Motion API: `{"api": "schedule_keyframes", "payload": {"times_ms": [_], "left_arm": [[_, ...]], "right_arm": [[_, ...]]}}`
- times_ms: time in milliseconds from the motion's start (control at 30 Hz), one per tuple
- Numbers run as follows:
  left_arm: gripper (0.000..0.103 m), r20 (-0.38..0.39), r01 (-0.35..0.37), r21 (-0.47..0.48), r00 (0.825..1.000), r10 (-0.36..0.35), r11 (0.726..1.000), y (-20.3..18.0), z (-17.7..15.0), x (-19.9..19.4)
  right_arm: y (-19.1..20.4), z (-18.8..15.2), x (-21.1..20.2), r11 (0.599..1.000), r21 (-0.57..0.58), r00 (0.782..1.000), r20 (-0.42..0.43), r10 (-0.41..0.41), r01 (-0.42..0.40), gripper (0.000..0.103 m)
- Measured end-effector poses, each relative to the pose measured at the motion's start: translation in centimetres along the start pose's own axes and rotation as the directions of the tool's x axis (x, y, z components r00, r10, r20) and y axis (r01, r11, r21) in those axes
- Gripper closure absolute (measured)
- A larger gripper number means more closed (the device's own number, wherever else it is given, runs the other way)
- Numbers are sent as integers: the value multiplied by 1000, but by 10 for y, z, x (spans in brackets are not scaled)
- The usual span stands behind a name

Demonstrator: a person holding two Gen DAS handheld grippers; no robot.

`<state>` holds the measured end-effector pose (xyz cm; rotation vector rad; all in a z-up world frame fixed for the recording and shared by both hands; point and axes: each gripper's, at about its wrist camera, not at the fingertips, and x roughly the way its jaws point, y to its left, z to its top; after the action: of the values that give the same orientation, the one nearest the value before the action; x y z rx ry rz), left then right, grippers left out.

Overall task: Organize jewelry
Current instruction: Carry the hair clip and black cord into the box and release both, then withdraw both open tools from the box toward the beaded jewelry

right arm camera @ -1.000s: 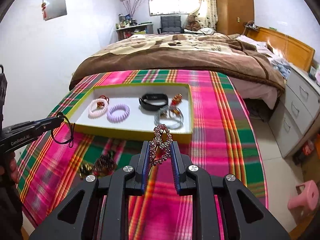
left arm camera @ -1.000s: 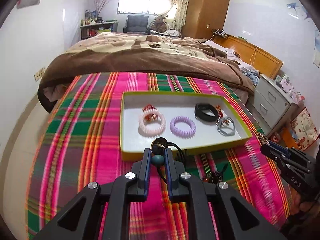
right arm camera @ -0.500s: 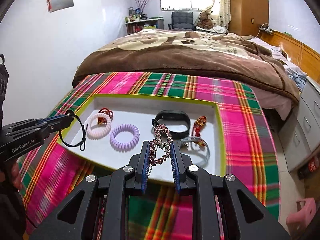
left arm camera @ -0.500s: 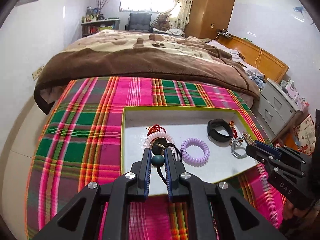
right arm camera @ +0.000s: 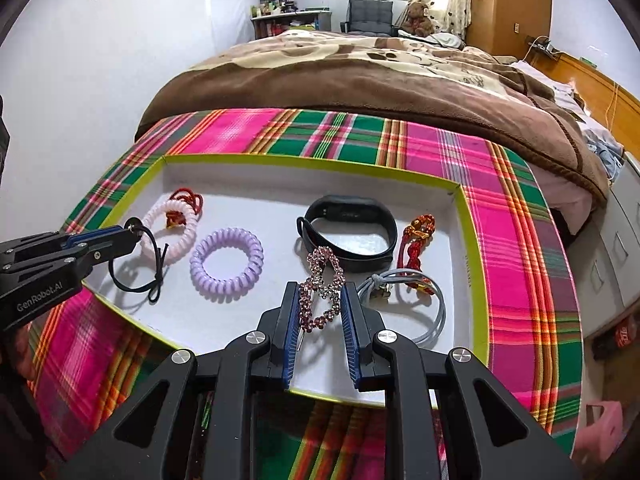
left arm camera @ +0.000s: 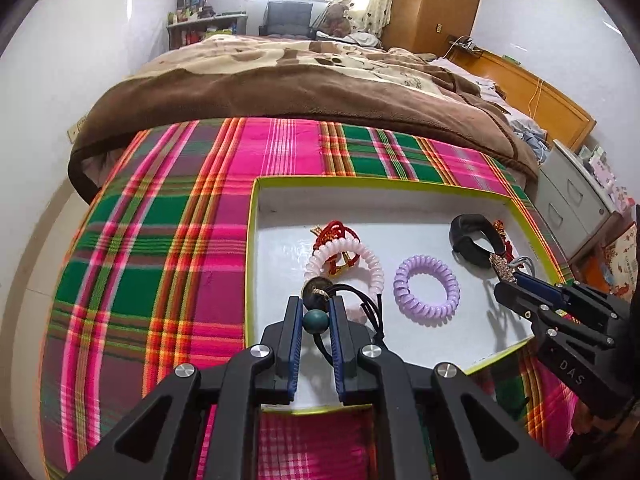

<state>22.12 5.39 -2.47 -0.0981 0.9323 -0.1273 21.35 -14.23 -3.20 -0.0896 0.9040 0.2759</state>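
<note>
**Both grippers now over the tray, each loaded**

Moved since a second ago: both grippers have come forward off the plaid cloth (left arm camera: 160,240) and down, so they hang above the tray (right arm camera: 466,216) floor rather than short of its near rim.

Left gripper (left arm camera: 316,312): jaws nearly together, clamped on a beaded hair tie (left arm camera: 316,320). The green bead sits between the pads, a darker bead just ahead, the black cord looping down toward the tray. It is at the left near part of the tray, just this side of the pink coil (left arm camera: 344,260) with its red cord.

Right gripper (right arm camera: 320,300): jaws partly closed, clamped on a rhinestone clip (right arm camera: 322,288), which stands up between the pads. It is over the middle near part, with the black band (right arm camera: 348,236) just beyond and the grey tie (right arm camera: 416,300) to its right.

Already lying in the tray: pink coil, purple coil (right arm camera: 226,262), black band, red knot (right arm camera: 418,240), grey tie.

Reading: carry is about done, release is the step in hand. Open white floor lies near each tip. The tie's dangling cord could land across the pink coil; the clip is close over the band. More pieces may be left on the cloth, but I cannot tell from here.
</note>
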Motion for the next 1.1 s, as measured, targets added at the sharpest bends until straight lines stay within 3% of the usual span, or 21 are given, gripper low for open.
{"api": "schedule_keyframes", "payload": {"times_ms": [433,567,733,867,967,1100], "left_arm": [[90,-11,18,-7,1000,-18,1000,2,-5,3],[81,-5,22,-2,1000,-22,1000,-1,-6,1],[78,-4,19,1,1000,-19,1000,-2,-6,-1],[73,2,36,-6,999,-36,999,-1,-6,-2],[70,8,41,-5,999,-40,999,-2,-8,-6],[69,31,57,7,998,-58,998,-6,-11,-17]], "right_arm": [[-3,-2,6,1000,6,1000,-11,17,-17,82],[-2,-2,5,1000,2,1000,-12,17,-17,82],[-2,-3,6,1000,3,1000,-11,22,-22,81],[-2,-4,5,1000,8,1000,-10,18,-18,77],[-2,-4,2,1000,13,1000,0,19,-19,65],[-3,-5,-5,999,26,999,19,27,-27,65]]}}
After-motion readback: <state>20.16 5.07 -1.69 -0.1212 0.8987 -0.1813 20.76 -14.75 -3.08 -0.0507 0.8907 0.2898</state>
